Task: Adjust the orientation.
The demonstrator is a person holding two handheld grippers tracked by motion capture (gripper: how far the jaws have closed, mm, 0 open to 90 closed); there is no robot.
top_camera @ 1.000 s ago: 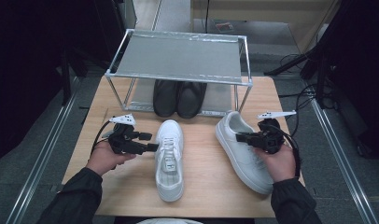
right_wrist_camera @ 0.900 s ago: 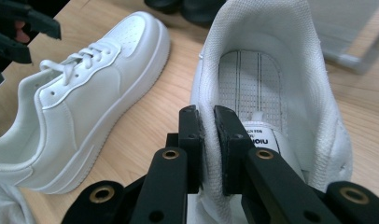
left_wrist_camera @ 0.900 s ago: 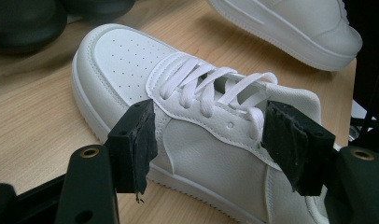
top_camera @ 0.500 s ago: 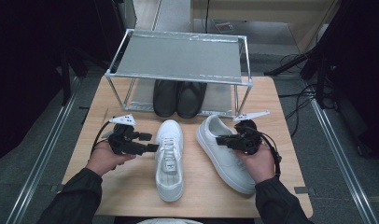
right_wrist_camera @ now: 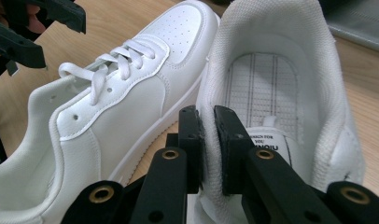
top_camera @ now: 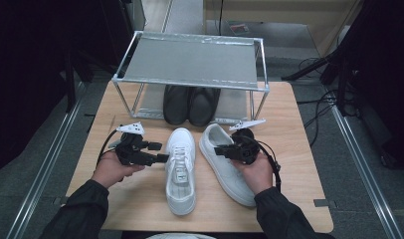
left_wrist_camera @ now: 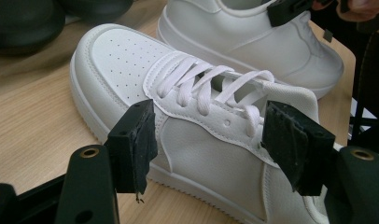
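high view: wooden table (top_camera: 299, 149), right jaws clamped on shoe (top_camera: 225, 164) collar, left jaws open.

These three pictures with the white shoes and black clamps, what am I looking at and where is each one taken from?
A person sits at a wooden table and holds a hand tool with two black jaws in each hand. One picture looks down from above; each of the others comes from a camera riding on one tool.

On the table stand a metal rack with a pair of black shoes under it, and two white sneakers.

The left tongs are open beside the laced sneaker, not gripping it. The right tongs are pinched shut on the side wall of the other sneaker, one jaw inside, one outside.
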